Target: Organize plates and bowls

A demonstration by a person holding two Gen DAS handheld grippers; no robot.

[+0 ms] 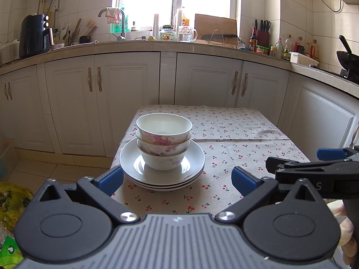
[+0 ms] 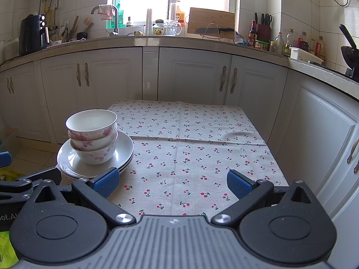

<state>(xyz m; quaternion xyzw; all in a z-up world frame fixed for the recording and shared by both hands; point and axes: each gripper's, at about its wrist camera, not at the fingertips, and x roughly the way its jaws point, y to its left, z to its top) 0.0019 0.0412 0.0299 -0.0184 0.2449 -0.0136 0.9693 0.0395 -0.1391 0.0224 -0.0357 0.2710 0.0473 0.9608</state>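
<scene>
— Left wrist view first: where's the crockery?
— Three floral bowls [image 1: 163,141] are nested in one stack on a stack of white plates [image 1: 195,163], near the left edge of a table with a cherry-print cloth [image 1: 242,139].
— And the left gripper [image 1: 177,180]?
— Spread wide, nothing between its blue pads [image 1: 111,179]. It sits at the near edge of the table, just short of the plates, not touching them.
— The right one?
— The right gripper [image 2: 174,182] is also spread wide and empty, over bare cloth to the right of the stack. From its camera the bowls [image 2: 93,134] and plates [image 2: 125,148] show to the left, beside its left pad [image 2: 106,182].
— Do the two tools meet?
— They are side by side; the right one shows at the right edge of the left view.
— Behind the table?
— White cabinets [image 1: 125,94] under a cluttered counter [image 1: 143,44], window above.
</scene>
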